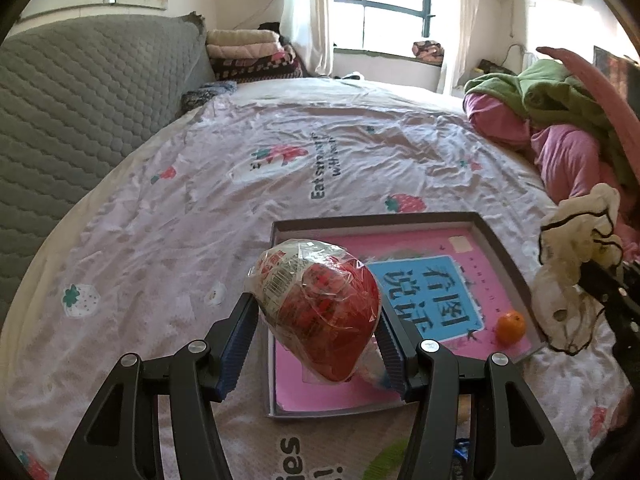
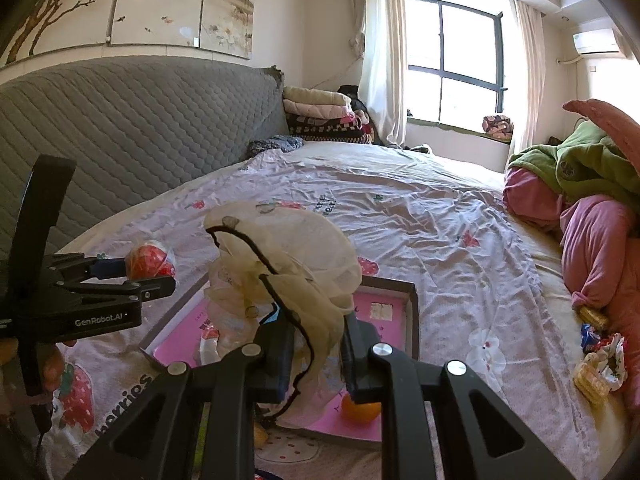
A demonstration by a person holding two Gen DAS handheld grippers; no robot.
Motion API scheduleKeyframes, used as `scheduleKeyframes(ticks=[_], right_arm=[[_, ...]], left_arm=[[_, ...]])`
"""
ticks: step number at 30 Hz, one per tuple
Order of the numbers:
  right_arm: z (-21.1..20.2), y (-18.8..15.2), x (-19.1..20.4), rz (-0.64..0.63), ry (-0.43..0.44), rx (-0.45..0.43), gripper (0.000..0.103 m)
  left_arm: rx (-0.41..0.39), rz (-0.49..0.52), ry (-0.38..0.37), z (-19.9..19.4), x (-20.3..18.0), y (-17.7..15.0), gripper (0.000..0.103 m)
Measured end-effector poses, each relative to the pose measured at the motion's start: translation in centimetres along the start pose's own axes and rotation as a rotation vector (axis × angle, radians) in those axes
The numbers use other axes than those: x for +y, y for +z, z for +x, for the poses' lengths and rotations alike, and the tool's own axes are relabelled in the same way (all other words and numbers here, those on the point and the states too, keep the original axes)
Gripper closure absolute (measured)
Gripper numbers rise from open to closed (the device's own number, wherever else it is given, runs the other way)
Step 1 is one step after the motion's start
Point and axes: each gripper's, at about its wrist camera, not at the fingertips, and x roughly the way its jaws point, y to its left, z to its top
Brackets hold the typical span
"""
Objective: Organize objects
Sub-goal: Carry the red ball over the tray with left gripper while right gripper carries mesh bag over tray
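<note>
My left gripper (image 1: 318,334) is shut on a red snack bag in clear wrap (image 1: 320,308), held above the near left part of a shallow grey box (image 1: 502,248) with a pink lining. A small orange (image 1: 511,326) lies in the box's near right corner. My right gripper (image 2: 314,354) is shut on a cream frilly cloth with black trim (image 2: 288,264), which hangs over the same box (image 2: 412,312). The right wrist view shows the left gripper (image 2: 132,276) with the red bag (image 2: 148,262) at the left, and the orange (image 2: 360,410) just below my right finger.
The box lies on a bed with a strawberry-print sheet (image 1: 280,160). A grey quilted headboard (image 1: 80,120) runs along the left. Pink and green bedding (image 1: 560,128) is piled at the right. Small snack packs (image 2: 596,360) lie by the pink bedding.
</note>
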Motion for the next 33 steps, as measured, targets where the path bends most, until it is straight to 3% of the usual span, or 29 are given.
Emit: scheduleKeyframes(ticks=[18, 33], right_arm=[[3.2, -2.1, -0.6, 0.005, -0.015, 0.077, 0.082], [6.1, -3.6, -0.1, -0.02, -0.017, 0.144, 0.082]], left_arm=[[0.102, 0.02, 0.046, 4.9, 0.3, -2.1, 0.044], [0.118, 0.063, 0.02, 6.0, -1.2, -3.2, 0.044]])
